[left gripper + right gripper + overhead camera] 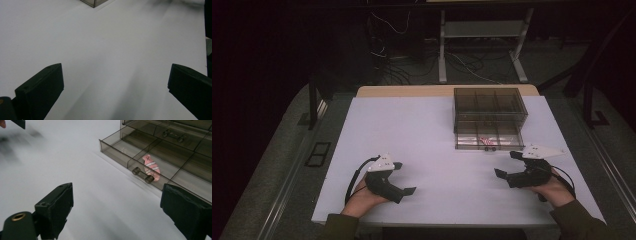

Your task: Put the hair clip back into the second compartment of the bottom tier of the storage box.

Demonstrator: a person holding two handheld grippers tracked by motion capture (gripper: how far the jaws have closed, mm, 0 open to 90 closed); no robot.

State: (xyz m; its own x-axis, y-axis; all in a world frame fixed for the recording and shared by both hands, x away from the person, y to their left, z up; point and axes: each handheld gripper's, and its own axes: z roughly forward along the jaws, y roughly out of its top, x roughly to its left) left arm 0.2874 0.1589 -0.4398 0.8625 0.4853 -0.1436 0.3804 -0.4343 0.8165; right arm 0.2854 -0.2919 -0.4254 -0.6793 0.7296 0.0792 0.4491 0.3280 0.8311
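While the pulled-out smoky clear-plastic drawer (130,152) held a pink striped fish-shaped piece (151,166): right gripper (116,205) at five o'clock, left gripper (115,82) at seven, both wide apart, empty.

Black tongs (399,179), grey plates, olive sleeves (339,227).

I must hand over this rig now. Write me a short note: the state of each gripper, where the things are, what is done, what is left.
Left gripper: open, empty, low over the white table.
Right gripper: open, empty, just in front of the drawer box.
Bottom drawer: pulled open; a pink striped item lies in its middle compartment, behind the handle.
Done: drawer open. Left, probably: take the item out or push the drawer shut.
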